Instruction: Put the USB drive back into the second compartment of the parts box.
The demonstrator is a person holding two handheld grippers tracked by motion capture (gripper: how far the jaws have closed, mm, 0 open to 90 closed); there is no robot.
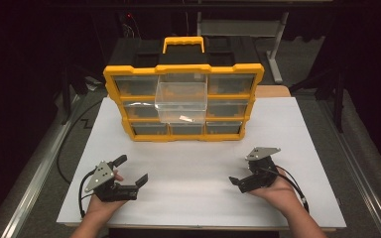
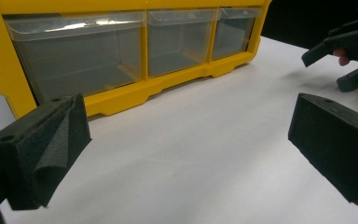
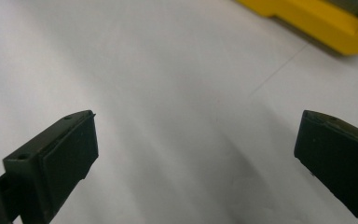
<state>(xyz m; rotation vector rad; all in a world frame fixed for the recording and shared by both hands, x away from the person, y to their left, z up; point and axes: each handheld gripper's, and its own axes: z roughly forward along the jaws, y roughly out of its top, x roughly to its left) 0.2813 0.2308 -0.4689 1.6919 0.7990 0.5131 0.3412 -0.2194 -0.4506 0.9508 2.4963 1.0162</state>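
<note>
While both grippers rest low over the white table top [image 1: 203, 193], the work on the yellow organiser [image 1: 183, 101] looks only partly done, as I judge it. One clear drawer [image 1: 182, 101], in the middle column, is pulled far out of the front of the organiser and hangs forward over the drawers below it. Inside it, near its front bottom edge, lies a small pale piece [image 1: 185, 118]; what it is I cannot tell. All the other drawers sit flush in their slots.

The left gripper [image 1: 131, 171] has its jaws wide apart and holds nothing; in the left gripper view it looks toward the bottom row of drawers [image 2: 121, 51], well apart from them. The right gripper [image 1: 242, 182] is also open and empty, with bare table between its jaws in the right gripper view and a yellow corner of the organiser at the top edge.

So the drawer is open, but neither gripper touches it. What seems to be left is to reach the drawer and either take the small piece out or push the drawer back into its slot; the pictures do not decide which.

About writing: I find no brand, label or readable text on the organiser, its black and yellow handle [image 1: 183, 44], the drawers or the grippers.
</note>
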